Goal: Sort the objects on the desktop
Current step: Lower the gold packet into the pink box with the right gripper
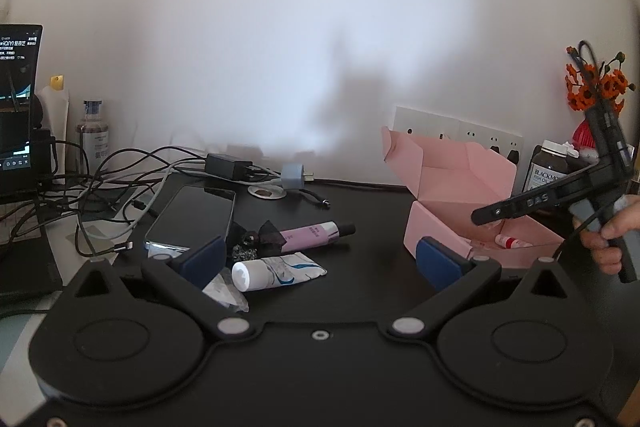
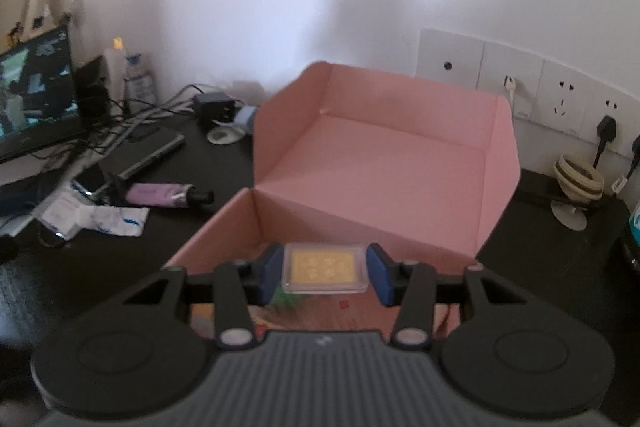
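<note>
Right gripper (image 2: pixel 324 269) clamps clear case (image 2: pixel 323 269), frame centre, over pink box (image 2: pixel 384 163) for drop-in; left gripper (image 1: pixel 320 259) released.

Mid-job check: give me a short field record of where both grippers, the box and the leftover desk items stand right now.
right gripper: jaws shut on small clear case with a yellow insert, held over the open pink box
left gripper: jaws open, holding nothing, low over the black desk
box contents: small red-and-white item inside; the rest hidden
still on desk: purple tube, white-and-blue tube, phone
box lid: open, raised toward the wall
</note>
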`<state>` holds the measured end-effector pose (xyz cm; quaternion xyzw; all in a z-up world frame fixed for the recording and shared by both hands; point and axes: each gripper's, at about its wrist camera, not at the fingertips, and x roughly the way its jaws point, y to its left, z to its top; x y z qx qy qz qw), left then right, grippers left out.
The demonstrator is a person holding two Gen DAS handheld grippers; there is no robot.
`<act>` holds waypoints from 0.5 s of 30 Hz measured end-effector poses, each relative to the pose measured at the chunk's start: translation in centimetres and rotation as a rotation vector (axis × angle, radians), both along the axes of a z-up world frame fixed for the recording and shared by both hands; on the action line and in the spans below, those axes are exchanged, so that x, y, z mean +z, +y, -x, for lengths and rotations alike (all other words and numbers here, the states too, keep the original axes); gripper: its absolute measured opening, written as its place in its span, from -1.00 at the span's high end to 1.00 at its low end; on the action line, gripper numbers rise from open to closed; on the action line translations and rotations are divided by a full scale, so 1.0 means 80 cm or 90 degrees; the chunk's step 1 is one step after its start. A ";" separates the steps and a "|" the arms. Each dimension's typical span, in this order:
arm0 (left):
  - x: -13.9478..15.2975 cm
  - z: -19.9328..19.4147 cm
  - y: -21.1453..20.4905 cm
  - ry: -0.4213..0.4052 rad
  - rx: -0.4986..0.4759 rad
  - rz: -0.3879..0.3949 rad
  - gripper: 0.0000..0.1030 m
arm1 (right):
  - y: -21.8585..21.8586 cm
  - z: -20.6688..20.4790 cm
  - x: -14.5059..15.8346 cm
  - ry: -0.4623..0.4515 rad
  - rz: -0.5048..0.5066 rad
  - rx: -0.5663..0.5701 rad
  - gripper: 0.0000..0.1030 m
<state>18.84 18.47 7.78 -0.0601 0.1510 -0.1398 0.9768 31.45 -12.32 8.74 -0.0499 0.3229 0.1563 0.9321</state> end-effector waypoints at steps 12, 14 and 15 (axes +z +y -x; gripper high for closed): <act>-0.001 0.000 0.000 -0.002 -0.003 0.000 -1.00 | 0.000 -0.020 -0.027 0.049 -0.007 -0.049 0.12; -0.001 0.000 0.000 -0.002 -0.004 0.001 -1.00 | -0.001 -0.021 -0.030 0.054 -0.007 -0.053 0.12; -0.001 0.000 0.001 -0.001 -0.004 0.001 -1.00 | -0.001 -0.021 -0.031 0.056 -0.007 -0.054 0.12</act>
